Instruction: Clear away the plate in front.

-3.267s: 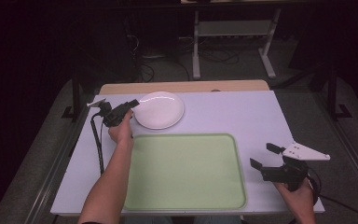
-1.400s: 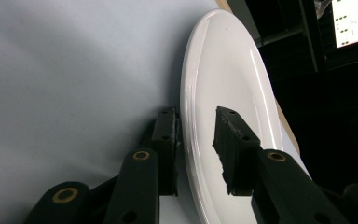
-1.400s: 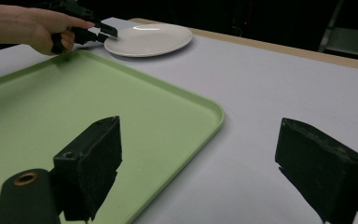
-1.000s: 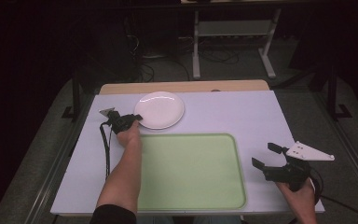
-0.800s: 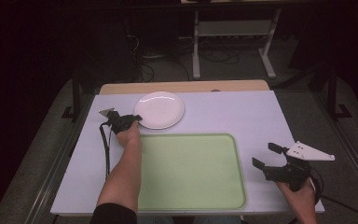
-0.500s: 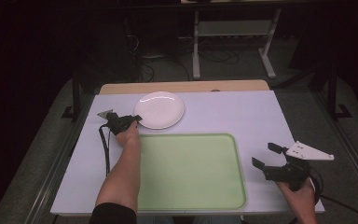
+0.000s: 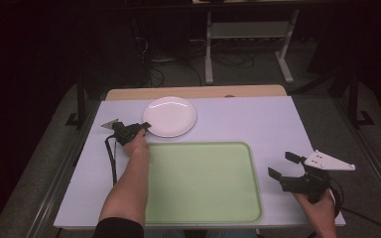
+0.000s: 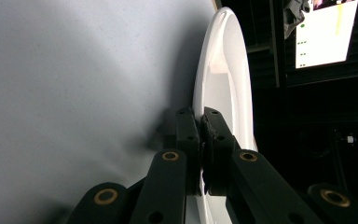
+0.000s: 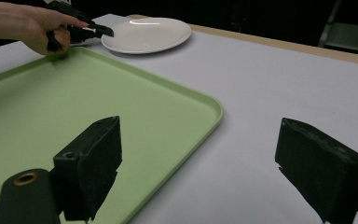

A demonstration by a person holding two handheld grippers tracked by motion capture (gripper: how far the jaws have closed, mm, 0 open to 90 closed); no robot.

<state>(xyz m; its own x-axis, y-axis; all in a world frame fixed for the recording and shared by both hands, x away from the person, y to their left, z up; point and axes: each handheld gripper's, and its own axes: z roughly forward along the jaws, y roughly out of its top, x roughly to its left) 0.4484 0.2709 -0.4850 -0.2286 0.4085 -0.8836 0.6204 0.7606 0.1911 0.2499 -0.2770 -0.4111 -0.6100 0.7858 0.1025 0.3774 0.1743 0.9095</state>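
A white plate (image 7: pixel 169 116) lies at the far middle of the lavender table (image 7: pixel 258 119). My left gripper (image 7: pixel 145 127) reaches its near-left edge. In the left gripper view the two jaws of this gripper (image 8: pixel 200 116) are pressed together on the rim of the plate (image 8: pixel 223 79), one pad above it and one below. A pale green tray (image 7: pixel 198 183) lies in front of the plate with nothing in it. My right gripper (image 7: pixel 282 166) hovers open just right of the tray. In the right gripper view its jaws (image 9: pixel 214 163) stand wide apart over the edge of the tray (image 9: pixel 51 102).
A bare wooden strip (image 7: pixel 193 92) runs along the table's far edge. Beyond it on the dark floor stands a metal shelf frame (image 7: pixel 248 34) among cables. Bare tabletop lies right of the plate and tray.
Since the earliest frame my left hand has shifted slightly nearer and rightward, onto the plate's near-left rim. Over the last second nothing visibly moves. The right hand has kept still.
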